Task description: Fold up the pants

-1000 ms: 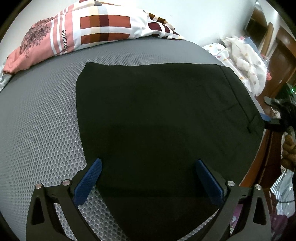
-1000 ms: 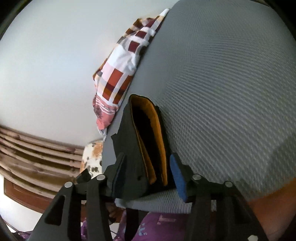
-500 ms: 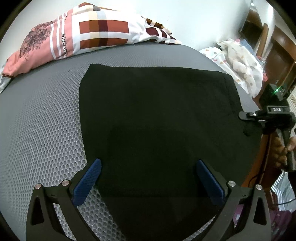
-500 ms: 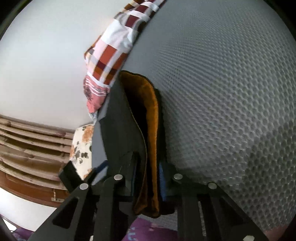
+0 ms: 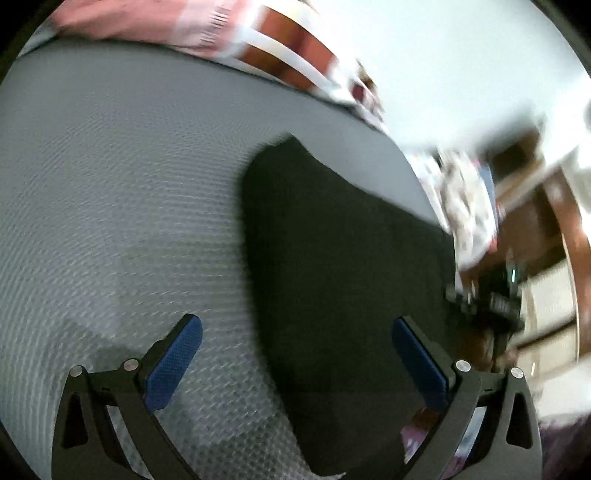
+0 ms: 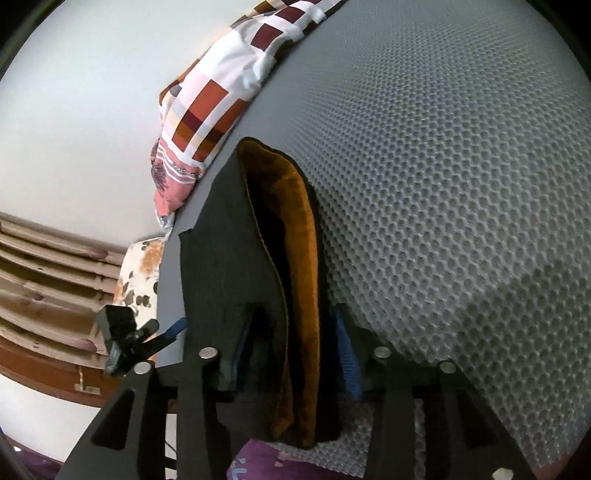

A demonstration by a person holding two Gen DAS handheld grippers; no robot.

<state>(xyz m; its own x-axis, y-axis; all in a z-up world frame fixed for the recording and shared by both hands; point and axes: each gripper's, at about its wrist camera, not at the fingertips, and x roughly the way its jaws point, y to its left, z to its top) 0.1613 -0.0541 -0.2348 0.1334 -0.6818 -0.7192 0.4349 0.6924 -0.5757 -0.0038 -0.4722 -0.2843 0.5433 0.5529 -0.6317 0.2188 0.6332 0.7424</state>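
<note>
The black pants (image 5: 343, 280) lie flat on the grey mesh mattress (image 5: 122, 192). My left gripper (image 5: 295, 354) is open, low over the pants' left edge, nothing between its blue pads. My right gripper (image 6: 291, 350) is shut on the pants' waist edge (image 6: 295, 266), whose orange fleece lining (image 6: 306, 258) shows between the jaws. The right gripper also shows in the left wrist view (image 5: 495, 306), at the pants' right edge. The left gripper shows in the right wrist view (image 6: 147, 336), beyond the pants.
A checked red, white and pink pillow (image 5: 236, 33) lies along the far edge by the white wall; it also shows in the right wrist view (image 6: 218, 96). Patterned bedding (image 5: 465, 199) and wooden furniture (image 5: 569, 229) stand past the mattress's right side.
My left gripper has swung left and tilted, so the pants now sit to the right in its blurred view. My right gripper closed on the waist edge and still holds it.
</note>
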